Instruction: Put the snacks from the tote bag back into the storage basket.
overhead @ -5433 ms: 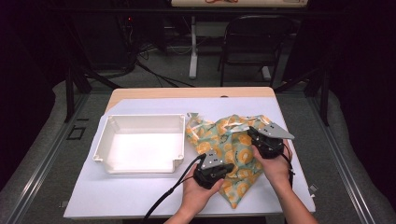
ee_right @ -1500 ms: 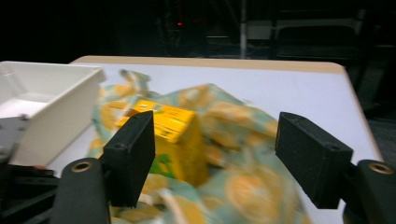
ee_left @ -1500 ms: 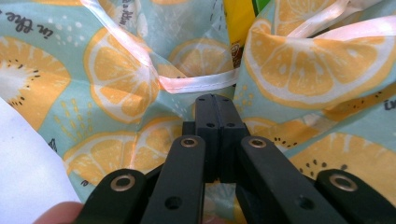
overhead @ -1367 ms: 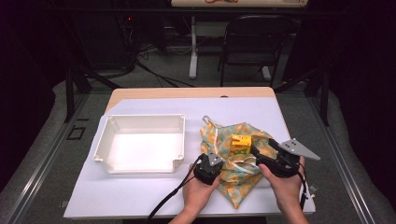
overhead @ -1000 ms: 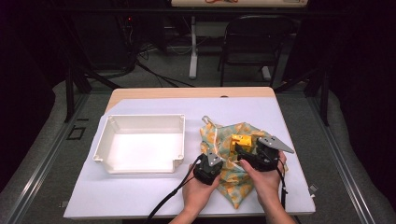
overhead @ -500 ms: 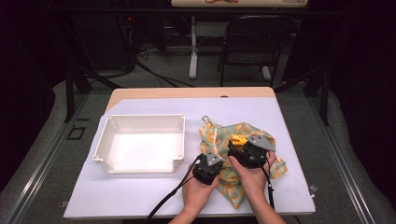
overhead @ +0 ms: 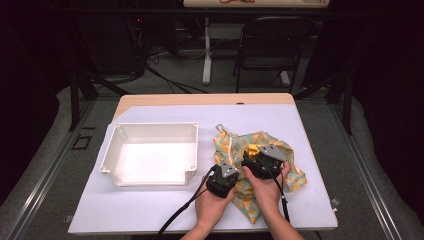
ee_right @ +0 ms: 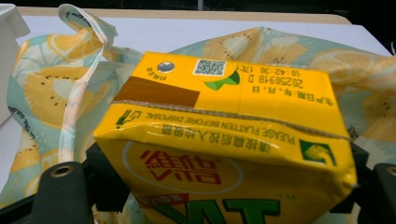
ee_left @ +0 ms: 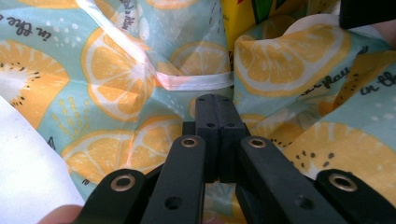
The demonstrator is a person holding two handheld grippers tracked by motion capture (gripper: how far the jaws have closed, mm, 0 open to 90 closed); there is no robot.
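Tray (overhead: 150,159): a white tray is seen left of both jaws, near the desk's left edge, apart from the cloth.
Desk (overhead: 125,212): open white surface is left in front of the tray and beyond the cloth.
Left gripper (overhead: 221,177): held low by the left hand (overhead: 212,205); its jaws are closed together, pinching a fold of the fruit-print cloth (ee_left: 116,79) just below a white hem.
Right gripper (overhead: 262,160): held beside the left one over the cloth; its jaws are clamped on the sides of a yellow drink carton (ee_right: 224,154).
Carton: lifted between the right jaws, the cloth lying beneath and behind it.
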